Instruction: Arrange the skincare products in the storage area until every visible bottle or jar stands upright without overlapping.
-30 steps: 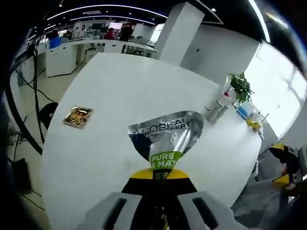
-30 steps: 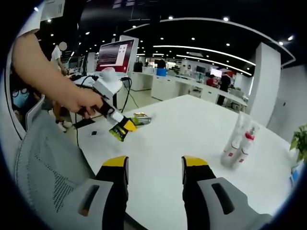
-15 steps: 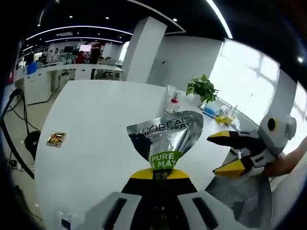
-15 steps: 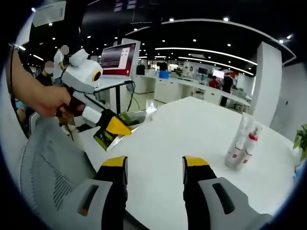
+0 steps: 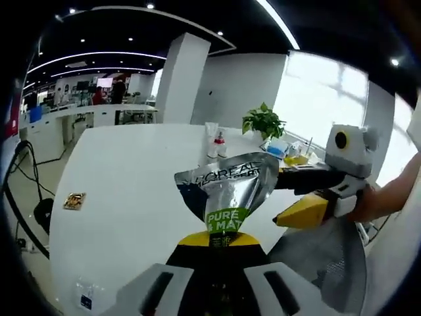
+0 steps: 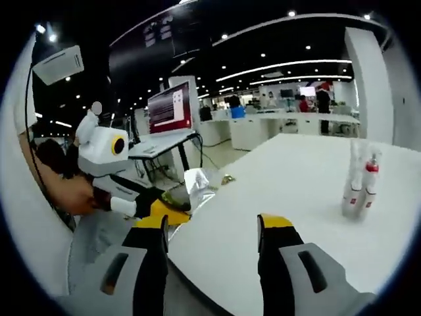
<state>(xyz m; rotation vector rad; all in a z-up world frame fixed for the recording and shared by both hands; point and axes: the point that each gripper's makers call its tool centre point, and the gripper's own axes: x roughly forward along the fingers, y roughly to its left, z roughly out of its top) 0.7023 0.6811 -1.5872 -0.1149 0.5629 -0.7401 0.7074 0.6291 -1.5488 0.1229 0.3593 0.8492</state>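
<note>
In the left gripper view my left tool (image 5: 216, 276) is clamped on a silver L'Oréal tube (image 5: 225, 194), its crimped end fanned out above the jaws and held up off the white table (image 5: 131, 178); by my reckoning this tube is not yet stood in place; two clear bottles (image 5: 214, 139) stand upright far across the table, close beside each other, beside a potted plant (image 5: 263, 122); a small gold sachet (image 5: 74, 200) lies flat near the left edge, well apart from everything; my right tool (image 5: 309, 197) reaches in from the right, just beside the tube, with my hand (image 5: 368, 204) behind it.

In the right gripper view my right tool (image 6: 214, 230) has its jaws spread with nothing between them, poised over the near table edge (image 6: 217, 227); my left tool (image 6: 154, 212) comes in from the left, low at that edge, the silver tube (image 6: 197, 183) sticking out of it; the two bottles (image 6: 360, 181) stand upright at the right, so close I cannot tell if they touch; I judge the work barely under way, tube and sachet both left to deal with.
</note>
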